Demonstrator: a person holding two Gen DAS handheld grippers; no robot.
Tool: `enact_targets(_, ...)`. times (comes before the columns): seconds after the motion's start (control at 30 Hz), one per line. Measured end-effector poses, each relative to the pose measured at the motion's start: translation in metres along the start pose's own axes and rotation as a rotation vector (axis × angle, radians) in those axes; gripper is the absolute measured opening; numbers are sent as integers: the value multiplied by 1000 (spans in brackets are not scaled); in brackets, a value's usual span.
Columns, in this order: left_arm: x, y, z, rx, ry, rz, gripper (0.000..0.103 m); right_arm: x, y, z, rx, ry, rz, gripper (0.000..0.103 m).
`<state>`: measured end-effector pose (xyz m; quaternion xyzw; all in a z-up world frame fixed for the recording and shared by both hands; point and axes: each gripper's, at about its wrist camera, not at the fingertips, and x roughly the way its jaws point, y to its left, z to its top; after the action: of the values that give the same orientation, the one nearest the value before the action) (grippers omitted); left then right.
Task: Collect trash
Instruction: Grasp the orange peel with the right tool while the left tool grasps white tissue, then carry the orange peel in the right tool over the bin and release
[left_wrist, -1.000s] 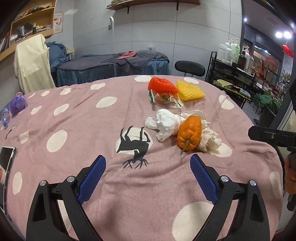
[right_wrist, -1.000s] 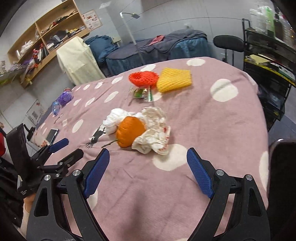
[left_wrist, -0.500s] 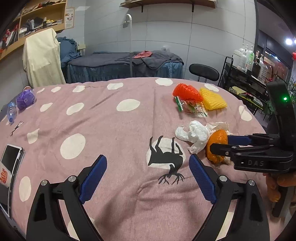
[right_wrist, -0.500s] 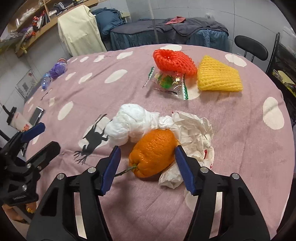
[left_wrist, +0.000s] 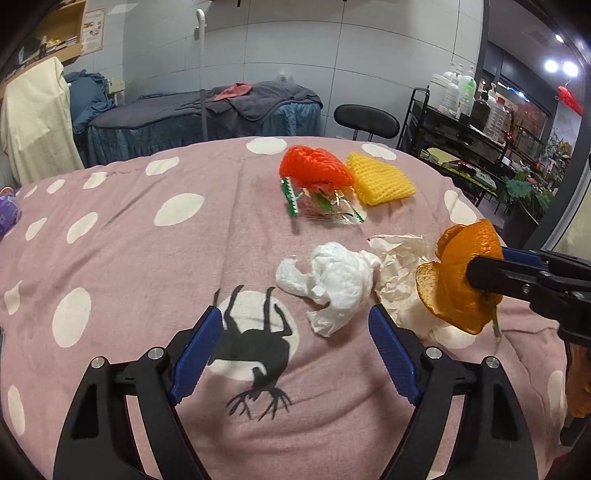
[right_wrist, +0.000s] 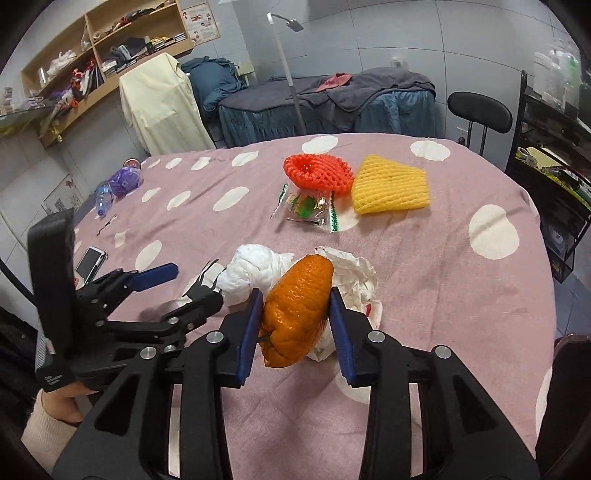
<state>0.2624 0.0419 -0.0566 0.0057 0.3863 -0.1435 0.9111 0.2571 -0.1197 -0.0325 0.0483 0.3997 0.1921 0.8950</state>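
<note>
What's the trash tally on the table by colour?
Orange: 1, peel between the closing jaws of the right gripper
White: 2, tissue wad, crumpled paper
Red: 1, foam net
Yellow: 1, foam net
Clear: 1, wrapper
Total: 6

Crumpled paper (right_wrist: 354, 273) partly behind orange peel (right_wrist: 295, 310)

grey tiled wall (left_wrist: 369, 66) across the back. wooden shelf unit (right_wrist: 99, 48) upper left, cluttered, with a cream cloth (right_wrist: 162, 110) draped just below it. massage bed (right_wrist: 332, 107) under grey and blue covers at centre back — a thin lamp pole (right_wrist: 291, 81) in front of it. black chair (right_wrist: 480, 110) right of the bed. black metal rack (left_wrist: 465, 125) with bottles far right, ceiling spotlights (left_wrist: 559, 66) above.
</note>
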Motion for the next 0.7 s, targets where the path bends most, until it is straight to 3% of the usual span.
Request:
enact_targets(0.3, 37, -19, 15, -8, 93, -42, 57, -31, -20, -19, 54, -33, -29, 37)
enact_targets(0.37, 41, -21, 16, -11, 97, -28, 40, -36, -25, -25, 68, -40, -43, 37)
enact_targets(0.47, 40, -23, 15, -19, 91, -40, 28, -44, -34, -33, 98, -50, -44, 37)
enact_targets(0.7, 11, -30, 7, -31, 21, -33, 24, -64, -54, -47, 147, -80, -59, 37)
